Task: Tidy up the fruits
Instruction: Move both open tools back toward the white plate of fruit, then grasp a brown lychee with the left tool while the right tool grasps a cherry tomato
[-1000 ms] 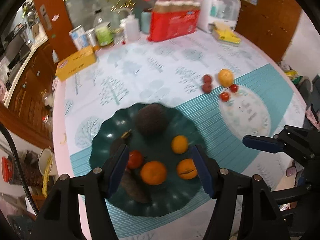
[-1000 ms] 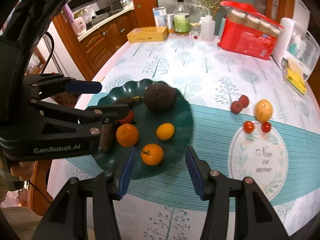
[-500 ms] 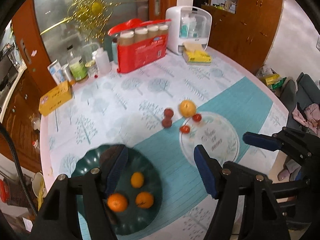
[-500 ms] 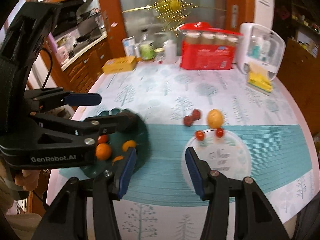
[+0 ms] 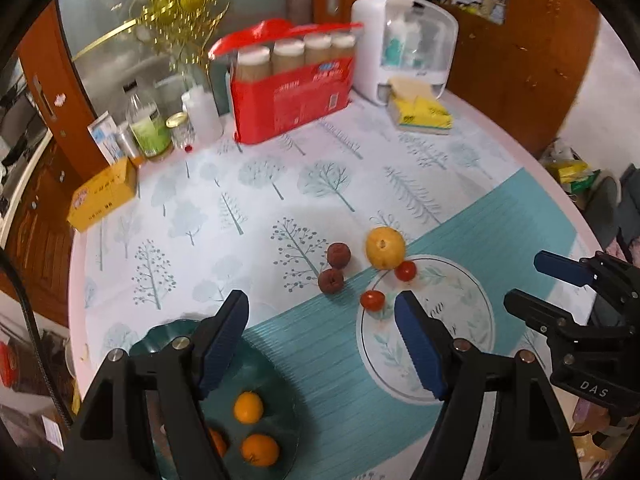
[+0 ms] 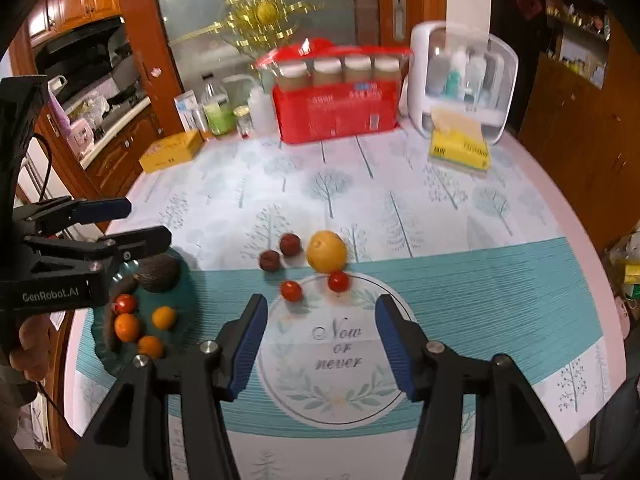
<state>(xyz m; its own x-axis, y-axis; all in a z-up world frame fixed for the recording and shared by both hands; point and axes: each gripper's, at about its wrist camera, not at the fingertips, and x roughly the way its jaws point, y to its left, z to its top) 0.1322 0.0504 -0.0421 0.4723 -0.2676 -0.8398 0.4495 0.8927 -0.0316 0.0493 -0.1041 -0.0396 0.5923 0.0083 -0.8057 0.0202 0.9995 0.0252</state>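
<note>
Green plate (image 6: 184, 280) sat lower left with oranges (image 6: 164, 317); both grippers, left (image 5: 320, 344) and right (image 6: 318, 346), empty, jaws just opening, yellow fruit (image 6: 326, 251) mid-frame.

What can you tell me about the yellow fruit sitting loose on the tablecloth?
The yellow fruit is round, smooth-skinned and golden, with a small dark dimple turned up and toward the cameras. It rests on the tablecloth where the tree print meets the teal band, outside the green plate. A red cherry tomato lies against its near side; two dark red fruits lie to one side. Neither gripper touches it.
</note>
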